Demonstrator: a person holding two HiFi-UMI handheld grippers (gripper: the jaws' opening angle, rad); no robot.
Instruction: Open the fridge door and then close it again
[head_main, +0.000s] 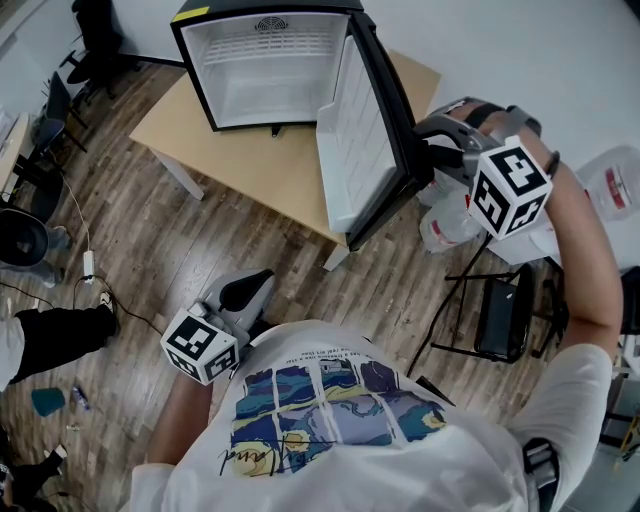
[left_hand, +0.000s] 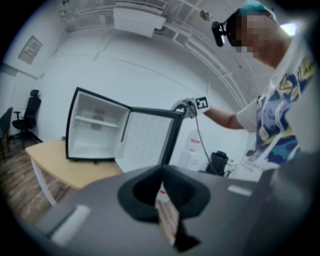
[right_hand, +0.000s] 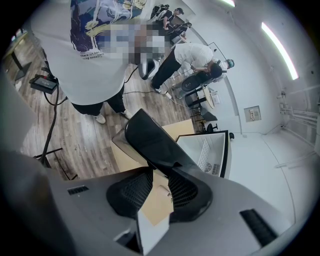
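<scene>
fridge (head_main: 262, 75), upper centre: smooth white lining, probably plastic; black shell
fridge door (head_main: 350, 150): ribbed white inner panel, glossy black edge
table (head_main: 230, 150): pale matt wood
floor (head_main: 150, 230), left: grey-brown wood-grain planks
T-shirt (head_main: 400, 440), bottom: white printed cloth
left gripper (left_hand: 165, 205): matt grey plastic body

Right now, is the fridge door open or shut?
Open. The fridge door stands swung wide, the white interior is exposed, and the right gripper has its jaws clamped on the door's black edge.

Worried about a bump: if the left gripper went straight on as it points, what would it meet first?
Probably the open fridge door, its white inner face; nothing nearer shows, though depth is unclear.
</scene>
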